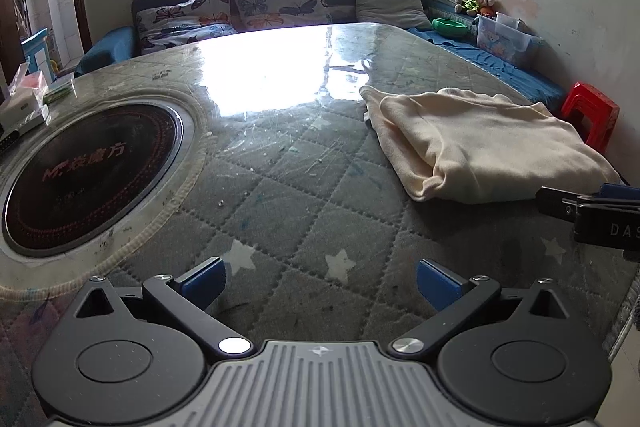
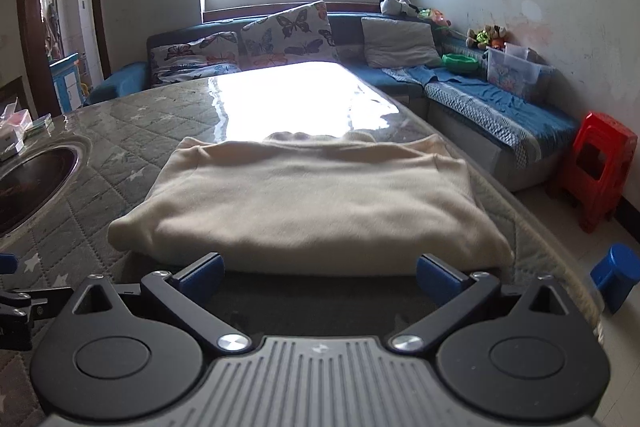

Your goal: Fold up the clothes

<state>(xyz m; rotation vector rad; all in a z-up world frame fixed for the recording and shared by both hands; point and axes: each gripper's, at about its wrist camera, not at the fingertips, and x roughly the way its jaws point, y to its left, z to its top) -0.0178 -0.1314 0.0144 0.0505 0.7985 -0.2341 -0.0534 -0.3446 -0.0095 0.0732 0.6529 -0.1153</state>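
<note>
The cream garment (image 2: pixel 308 203), lying folded near the surface's (image 1: pixel 280 187) right edge, looks soft and limp, best pinched at a corner; both grippers' fingers (image 1: pixel 208 279) (image 2: pixel 436 279) are spread, holding nothing.

Home living room: sofa (image 2: pixel 400 79), cushions (image 2: pixel 288 35)

Window glare washes out the far end of the worktop (image 2: pixel 120 131), hiding its pattern and the far edge of the cream garment (image 2: pixel 312 199). The round black cooktop (image 2: pixel 24 183) is cut off by the right wrist view's left edge. Its red lettering is too blurred to read.
</note>
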